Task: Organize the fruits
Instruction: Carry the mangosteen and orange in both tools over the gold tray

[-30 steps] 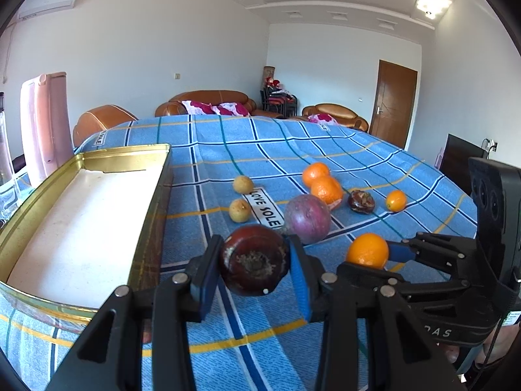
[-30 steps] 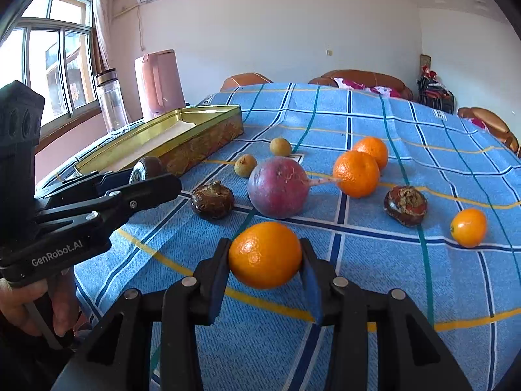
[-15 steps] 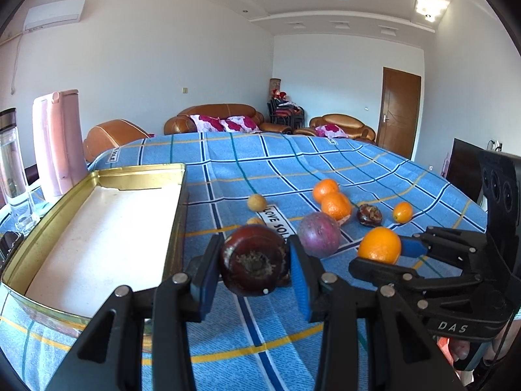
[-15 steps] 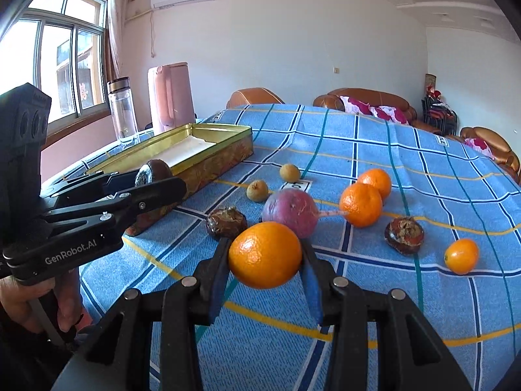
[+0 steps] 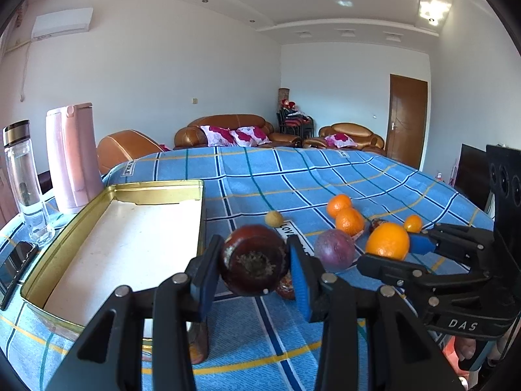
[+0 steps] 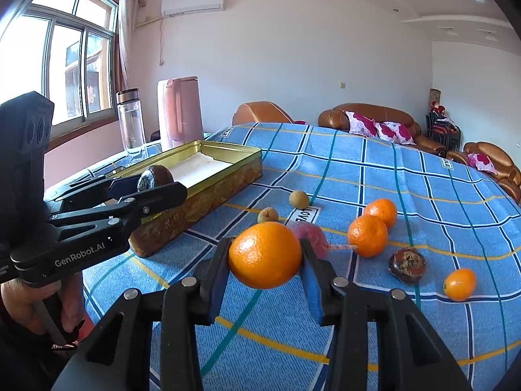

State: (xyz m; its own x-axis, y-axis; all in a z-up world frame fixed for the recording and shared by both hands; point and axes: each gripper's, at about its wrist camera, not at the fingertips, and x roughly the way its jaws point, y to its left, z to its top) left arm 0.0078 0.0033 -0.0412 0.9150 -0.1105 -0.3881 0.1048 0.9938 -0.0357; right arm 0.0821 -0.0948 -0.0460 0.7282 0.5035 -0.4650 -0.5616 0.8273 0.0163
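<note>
Left wrist view shows our left gripper [image 5: 254,260] clamping a dark brown fruit [image 5: 252,259] above the tablecloth [image 5: 260,172] beside the gold tin [image 5: 156,187], while our right gripper [image 6: 265,257] grips an orange [image 6: 264,254].

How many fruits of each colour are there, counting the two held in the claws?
Orange round fruit: 4
Dark brown round fruit: 3, one of them mostly hidden
Small tan round fruit: 2
Purple round fruit: 1
Total: 10
</note>
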